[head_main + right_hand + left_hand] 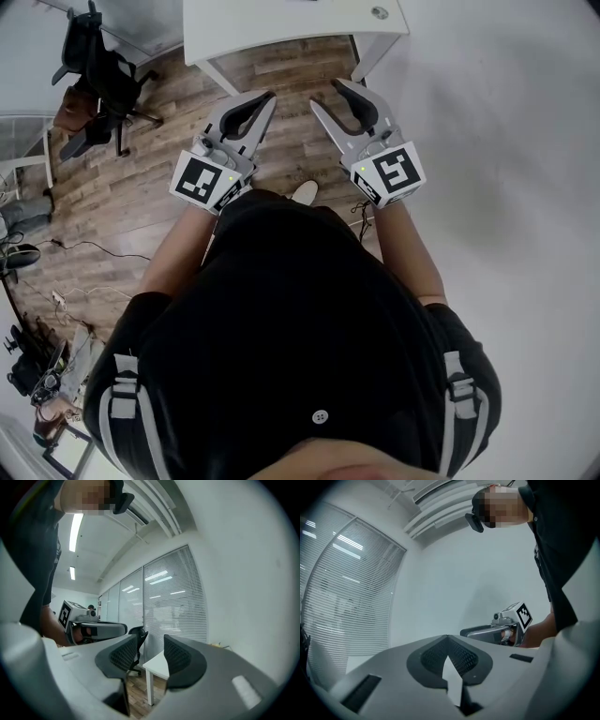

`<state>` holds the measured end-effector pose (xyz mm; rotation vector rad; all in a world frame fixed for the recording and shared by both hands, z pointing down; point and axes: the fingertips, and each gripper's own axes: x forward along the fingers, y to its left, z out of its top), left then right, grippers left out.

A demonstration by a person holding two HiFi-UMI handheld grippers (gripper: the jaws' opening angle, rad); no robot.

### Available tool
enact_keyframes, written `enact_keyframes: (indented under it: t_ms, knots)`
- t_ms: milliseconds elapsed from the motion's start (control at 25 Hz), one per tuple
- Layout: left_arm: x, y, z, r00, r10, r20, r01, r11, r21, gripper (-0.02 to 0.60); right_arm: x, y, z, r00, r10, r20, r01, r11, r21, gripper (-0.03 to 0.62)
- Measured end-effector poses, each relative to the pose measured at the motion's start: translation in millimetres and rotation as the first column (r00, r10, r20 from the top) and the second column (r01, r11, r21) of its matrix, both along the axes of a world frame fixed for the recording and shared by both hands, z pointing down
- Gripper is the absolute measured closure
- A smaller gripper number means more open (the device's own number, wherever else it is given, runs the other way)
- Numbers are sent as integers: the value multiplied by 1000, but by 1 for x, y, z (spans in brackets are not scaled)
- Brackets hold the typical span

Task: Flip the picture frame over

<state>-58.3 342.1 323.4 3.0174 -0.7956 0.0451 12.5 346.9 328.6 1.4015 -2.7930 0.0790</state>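
No picture frame shows in any view. My left gripper [268, 96] is held level in front of the person's chest, its fingertips meeting with nothing between them; in the left gripper view [448, 639] the pads touch at the tip. Beside it to the right, my right gripper [324, 93] stands open and empty. In the right gripper view [151, 657] its two dark pads are apart, and only the floor and a table corner show through the gap. Each gripper is seen from the side in the other's view: the right gripper [463, 632] and the left gripper [125, 629].
A white table [281, 28] stands just ahead of both grippers, with a small round object [379, 12] on it; its corner [157, 665] appears past the right jaws. A black office chair [98, 75] stands on the wooden floor at the left. Blinds cover the windows [173, 602].
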Motion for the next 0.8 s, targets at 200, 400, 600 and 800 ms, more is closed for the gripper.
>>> enact_keyframes:
  t_ms: [200,400,600,800]
  knots:
    - [7,-4,1,1000,-19,3,19,1000,-7,577,10,-5,0,1000,18,9,-18,1000,1,349]
    - [7,-8,2,1000,-21,6,21,1000,-9,577,11,-8,2,999,29,24,-29,1000,-5,303]
    - [8,-23,5,1000,-10,14,10,1000,-5,577,9,-23,4,1000,20,12,-20,1000,-16,259]
    - [-2,-53,11,1000,9,1,-9,1000,-9,577,-1,-52,7,999,35,-5,-35,999,-25,232]
